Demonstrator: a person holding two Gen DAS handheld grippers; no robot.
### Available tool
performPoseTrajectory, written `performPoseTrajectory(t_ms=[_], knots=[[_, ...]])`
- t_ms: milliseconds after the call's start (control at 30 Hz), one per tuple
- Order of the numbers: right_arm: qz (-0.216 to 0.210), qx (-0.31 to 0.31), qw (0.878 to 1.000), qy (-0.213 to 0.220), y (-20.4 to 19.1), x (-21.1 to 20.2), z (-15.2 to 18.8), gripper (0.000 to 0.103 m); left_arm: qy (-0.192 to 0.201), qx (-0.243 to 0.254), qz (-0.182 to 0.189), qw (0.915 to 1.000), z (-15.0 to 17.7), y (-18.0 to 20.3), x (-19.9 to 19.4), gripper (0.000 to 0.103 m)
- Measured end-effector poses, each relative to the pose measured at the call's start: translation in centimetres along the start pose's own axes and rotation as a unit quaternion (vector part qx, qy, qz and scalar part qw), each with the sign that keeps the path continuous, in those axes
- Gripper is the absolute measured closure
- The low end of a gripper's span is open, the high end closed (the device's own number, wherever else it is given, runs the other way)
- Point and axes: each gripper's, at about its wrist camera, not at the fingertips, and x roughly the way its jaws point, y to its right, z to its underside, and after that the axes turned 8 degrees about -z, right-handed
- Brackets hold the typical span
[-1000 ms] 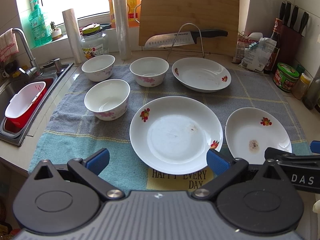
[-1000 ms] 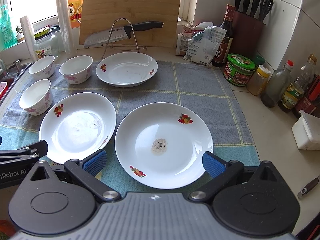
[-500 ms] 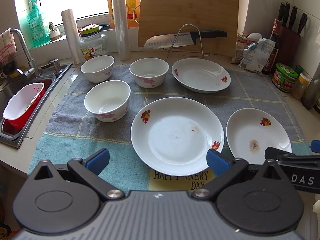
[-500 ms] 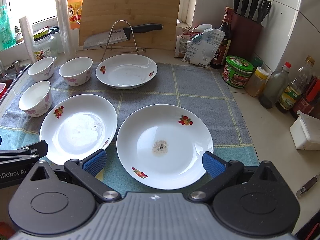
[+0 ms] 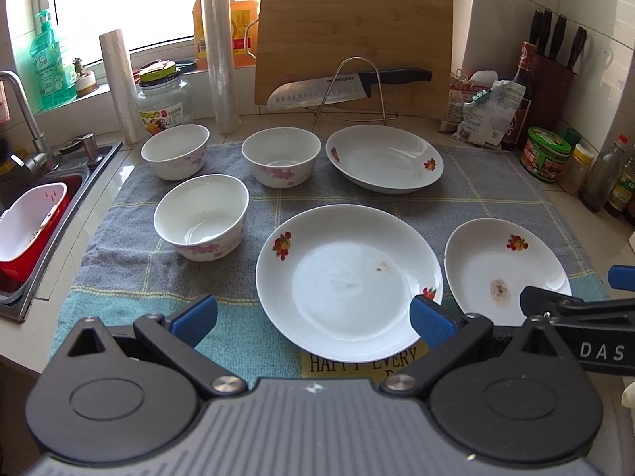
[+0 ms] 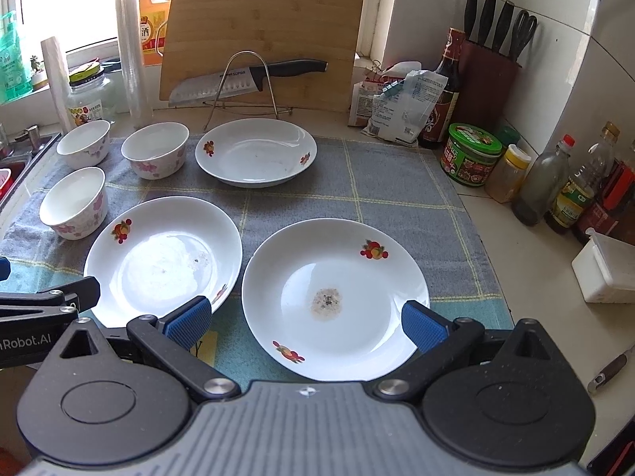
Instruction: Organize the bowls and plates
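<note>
Three white plates with fruit prints lie on a checked towel [image 5: 476, 198]: a near middle plate [image 5: 349, 277], a stained near right plate [image 5: 504, 269] and a far plate [image 5: 385, 158]. Three white bowls with pink flowers stand at left: the near bowl [image 5: 200, 216], the far left bowl [image 5: 174, 150] and the far middle bowl [image 5: 281, 156]. My left gripper [image 5: 313, 319] is open above the middle plate's near rim. My right gripper [image 6: 305, 323] is open above the stained plate [image 6: 335, 297]. Both are empty.
A sink [image 5: 35, 214] with a red and white basket lies at left. A cutting board [image 5: 353, 47] and a knife on a wire rack [image 5: 349, 83] stand behind. Jars, bottles [image 6: 535, 190] and a knife block [image 6: 492, 71] line the right wall. A white box [image 6: 607, 273] sits at right.
Both grippers have eased slightly forward and lower toward the plates. Nothing on the towel has moved.
</note>
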Motion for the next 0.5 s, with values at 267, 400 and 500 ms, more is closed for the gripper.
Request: performPoseTrajectory(t_ms=[267, 400, 500], knots=[[0.01, 0.005, 1.0, 0.016, 0.1, -0.3, 0.5, 0.0, 0.049, 0.025, 0.054, 0.997, 0.3, -0.4, 0.2, 0.001], [0.006, 0.011, 1.0, 0.027, 0.5, -0.6, 0.8, 0.0, 0.076, 0.031, 0.077, 0.9937, 0.5, -0.8, 0.4, 0.001], [0.01, 0.02, 0.999, 0.031, 1.1, -0.9, 0.9, 0.0, 0.086, 0.038, 0.102, 0.9903, 0.9, -0.9, 0.8, 0.001]])
